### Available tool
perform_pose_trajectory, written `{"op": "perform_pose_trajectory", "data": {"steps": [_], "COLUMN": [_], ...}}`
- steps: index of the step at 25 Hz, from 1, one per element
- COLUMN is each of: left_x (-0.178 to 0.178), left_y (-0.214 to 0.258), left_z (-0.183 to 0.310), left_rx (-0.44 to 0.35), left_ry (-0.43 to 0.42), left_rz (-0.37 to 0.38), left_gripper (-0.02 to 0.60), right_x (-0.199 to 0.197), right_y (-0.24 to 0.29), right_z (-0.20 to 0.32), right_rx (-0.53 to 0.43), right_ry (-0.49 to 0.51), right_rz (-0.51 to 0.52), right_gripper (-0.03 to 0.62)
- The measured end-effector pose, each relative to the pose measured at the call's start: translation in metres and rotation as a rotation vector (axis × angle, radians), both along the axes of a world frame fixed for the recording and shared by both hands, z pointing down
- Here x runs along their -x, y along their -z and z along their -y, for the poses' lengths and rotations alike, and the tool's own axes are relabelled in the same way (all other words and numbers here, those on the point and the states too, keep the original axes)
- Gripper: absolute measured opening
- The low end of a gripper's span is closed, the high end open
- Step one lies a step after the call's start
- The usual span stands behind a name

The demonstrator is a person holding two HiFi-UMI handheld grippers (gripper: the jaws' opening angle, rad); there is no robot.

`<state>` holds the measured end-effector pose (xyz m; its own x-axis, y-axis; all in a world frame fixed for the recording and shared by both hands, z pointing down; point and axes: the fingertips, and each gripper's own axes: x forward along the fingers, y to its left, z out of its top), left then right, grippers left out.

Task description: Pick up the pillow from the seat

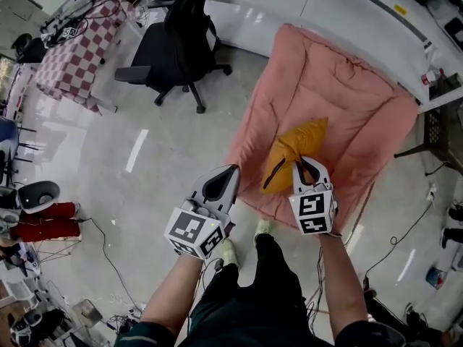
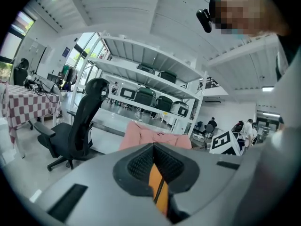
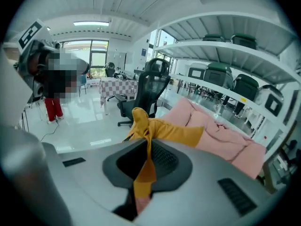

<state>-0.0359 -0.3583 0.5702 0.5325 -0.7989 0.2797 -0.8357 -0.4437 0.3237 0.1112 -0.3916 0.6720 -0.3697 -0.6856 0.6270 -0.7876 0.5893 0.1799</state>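
Observation:
A mustard-yellow pillow point(image 1: 298, 149) lies on the seat, which a pink quilt point(image 1: 340, 96) covers. My right gripper point(image 1: 302, 163) is shut on the pillow's near corner. In the right gripper view the yellow cloth point(image 3: 169, 132) runs down between the closed pads point(image 3: 160, 158) and drapes over them. My left gripper point(image 1: 231, 170) hangs to the left of the pillow, off the seat's front edge, and does not touch it. Its jaws meet at the tip point(image 2: 153, 147). An orange strip shows in the slit lower down; what it is I cannot tell.
A black office chair point(image 1: 173, 42) stands on the glossy floor left of the seat. Further left is a table with a red checked cloth point(image 1: 76, 56). A long white shelf unit point(image 1: 347, 9) runs behind the seat. Cables point(image 1: 108, 259) trail on the floor by my feet.

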Motion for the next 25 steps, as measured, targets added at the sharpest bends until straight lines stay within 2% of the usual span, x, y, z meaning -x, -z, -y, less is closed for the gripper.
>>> {"op": "perform_pose_trajectory", "data": {"steps": [12,21,25], "left_x": [0.022,0.057,0.066], "left_y": [0.111,0.181,0.212], "left_z": [-0.052,-0.088,-0.098], "left_rx": [-0.052,-0.092,-0.138], "left_ry": [-0.051,-0.021,-0.023], "left_rz": [0.008,0.027,0.014], "left_gripper": [0.005,0.005,0.005], "right_x": [0.008,0.020,0.024], "right_y": [0.166,0.264,0.299], "right_z": [-0.066,-0.115,-0.129], "right_rx": [-0.163,-0.295,-0.347], "right_ry": [-0.122,-0.140,-0.158], "right_rz": [0.193,0.238,0.272], "right_gripper": [0.021,0.021,0.021]}}
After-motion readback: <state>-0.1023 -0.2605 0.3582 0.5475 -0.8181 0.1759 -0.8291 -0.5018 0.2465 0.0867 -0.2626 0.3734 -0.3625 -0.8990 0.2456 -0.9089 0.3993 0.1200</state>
